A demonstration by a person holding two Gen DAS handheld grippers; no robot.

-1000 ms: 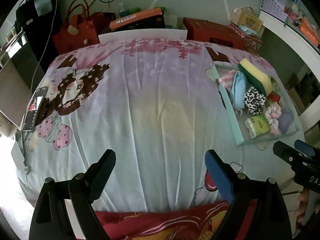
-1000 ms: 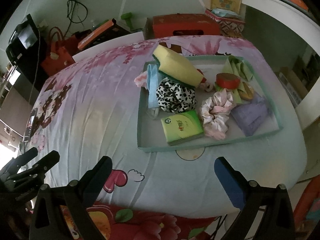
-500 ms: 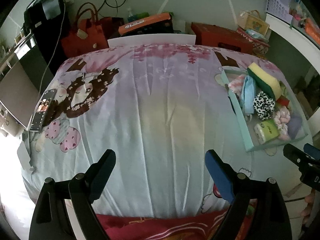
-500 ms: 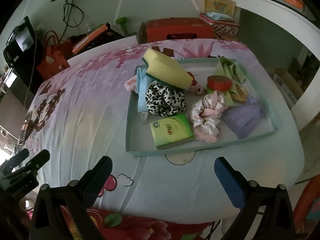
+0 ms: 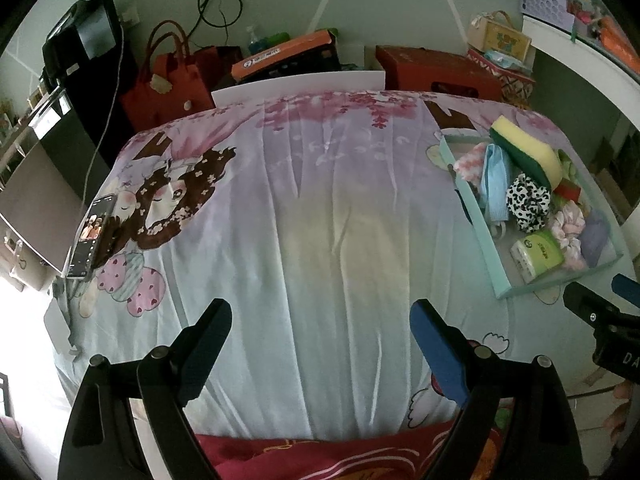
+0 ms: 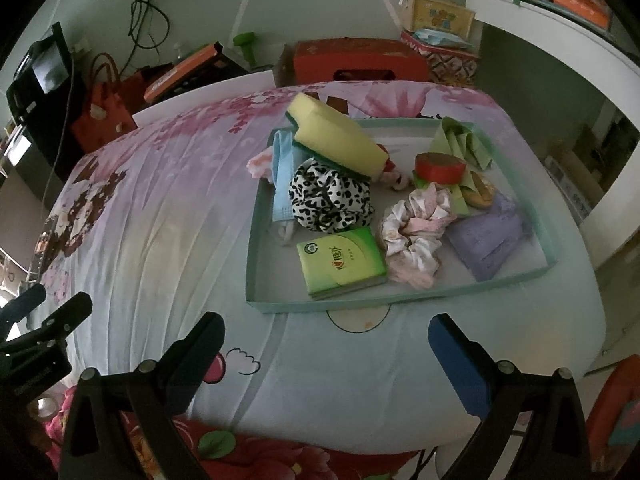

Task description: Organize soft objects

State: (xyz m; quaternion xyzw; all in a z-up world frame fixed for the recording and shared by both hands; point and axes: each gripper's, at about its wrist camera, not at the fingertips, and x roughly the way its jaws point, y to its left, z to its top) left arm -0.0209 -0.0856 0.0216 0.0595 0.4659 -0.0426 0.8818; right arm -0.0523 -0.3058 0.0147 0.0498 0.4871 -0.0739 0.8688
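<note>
A shallow teal tray [image 6: 280, 307] lies on the printed sheet at the right; it also shows in the left wrist view [image 5: 494, 264]. It holds a yellow-green sponge [image 6: 336, 140], a leopard-print scrunchie [image 6: 328, 200], a pink scrunchie [image 6: 416, 236], a green tissue pack [image 6: 340, 262], a blue face mask [image 6: 282, 172], a purple cloth [image 6: 488, 240], a red round sponge [image 6: 440, 168] and a green folded cloth [image 6: 460, 144]. My left gripper [image 5: 320, 324] is open and empty over the bare sheet. My right gripper [image 6: 326, 334] is open and empty just in front of the tray.
A phone [image 5: 90, 236] lies at the sheet's left edge. Red bags [image 5: 160, 88] and boxes [image 5: 436, 72] stand behind the table against the wall. A white counter [image 6: 560, 28] runs along the right. A red floral cloth [image 6: 240, 452] hangs at the front edge.
Both grippers have drawn in over the table: the tray has come closer in the right wrist view, and the left view has shifted so the tray sits further right. Both stayed open.
</note>
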